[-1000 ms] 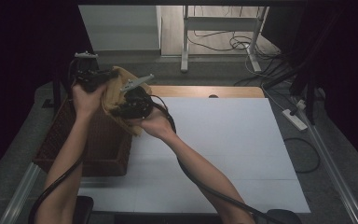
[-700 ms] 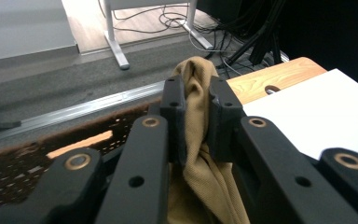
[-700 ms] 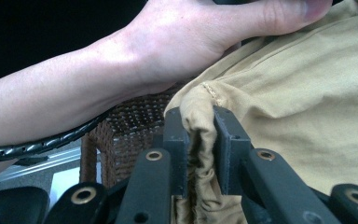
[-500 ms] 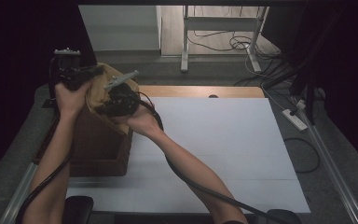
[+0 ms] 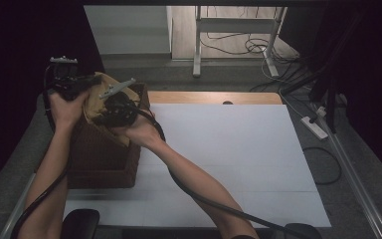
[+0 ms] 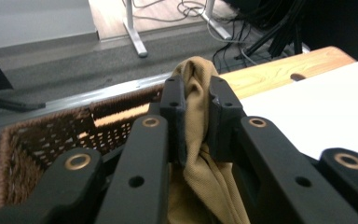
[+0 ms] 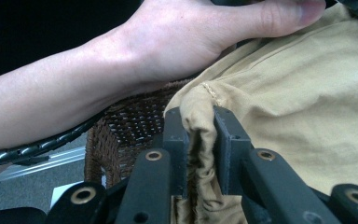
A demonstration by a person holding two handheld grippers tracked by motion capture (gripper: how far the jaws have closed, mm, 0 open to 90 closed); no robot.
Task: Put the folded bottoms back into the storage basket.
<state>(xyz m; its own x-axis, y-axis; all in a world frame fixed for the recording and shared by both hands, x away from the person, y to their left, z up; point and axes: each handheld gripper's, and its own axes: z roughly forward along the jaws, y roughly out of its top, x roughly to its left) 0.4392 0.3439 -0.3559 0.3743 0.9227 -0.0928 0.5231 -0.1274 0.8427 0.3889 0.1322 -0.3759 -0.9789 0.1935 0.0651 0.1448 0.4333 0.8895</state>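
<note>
Mustard-yellow cloth: one piece, pinched in both tools, held over the far-left corner of the wicker basket, w/ its lower part hanging down the basket's near wall.

Left tool: jaws clamped tight on a bunched fold of cloth, fabric squeezed btwn the pads, top of fold poking above the tips. Right tool: same, jaws closed on a gathered hemmed edge, rest of cloth spread away to the right in that view.

Just changed: vs a sec ago both hands and the cloth shifted left and toward the far edge, roughly level, now above the basket's far-left rim instead of its right side. Grips unchanged on both. Reads as carrying/spreading the cloth clear of the basket, prob. lift-out step, not yet laid on the bench. Whether any cloth sits inside the basket: can't tell, interior dark and hidden by arms.

Count: 1 cloth, 1 basket, 2 tools, 2 hands, 1 white sheet covering the bench w/ a wooden strip at the far edge. Nothing else on the sheet.
</note>
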